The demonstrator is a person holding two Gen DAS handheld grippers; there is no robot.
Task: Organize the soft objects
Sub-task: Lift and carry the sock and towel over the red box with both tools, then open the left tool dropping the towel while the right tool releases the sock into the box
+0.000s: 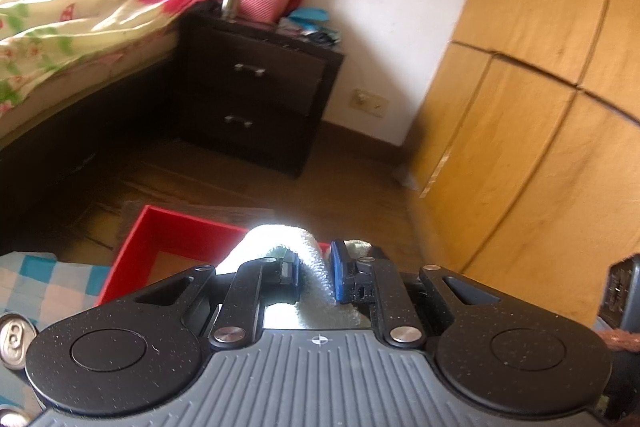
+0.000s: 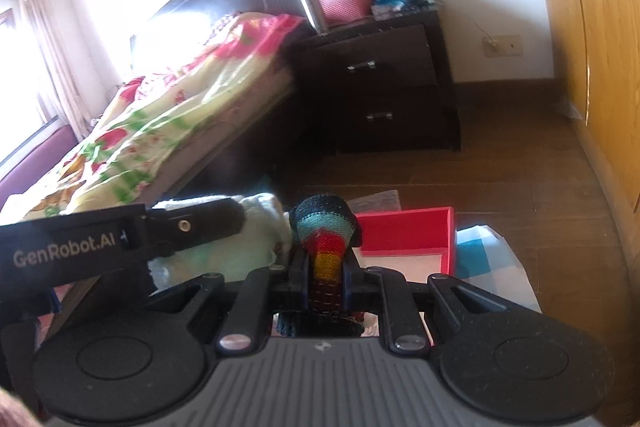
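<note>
1. Left wrist view: your left gripper [image 1: 314, 277] is clamped on a white towel [image 1: 280, 247]. The pale, fuzzy cloth is folded over the fingertips and sits just above the near edge of the red box [image 1: 160, 227].
2. Right wrist view: your right gripper [image 2: 325, 277] is closed tight on a striped knit sock [image 2: 325, 227]. It shows dark, teal, red and yellow bands and bunches up in front of the fingers.
3. Step in hand, as I judge it: carrying both soft items toward the red box [image 2: 404, 233], which lies open on the checked cloth [image 2: 480, 251].
4. Next move likely calls for bringing each claw over the box opening, lowering, then releasing. Keep the two grippers apart, since the left one [image 2: 120, 239] is just beside the sock.
5. Risk: limp fabric may drape over the box wall or snag on a pad when let go.
</note>
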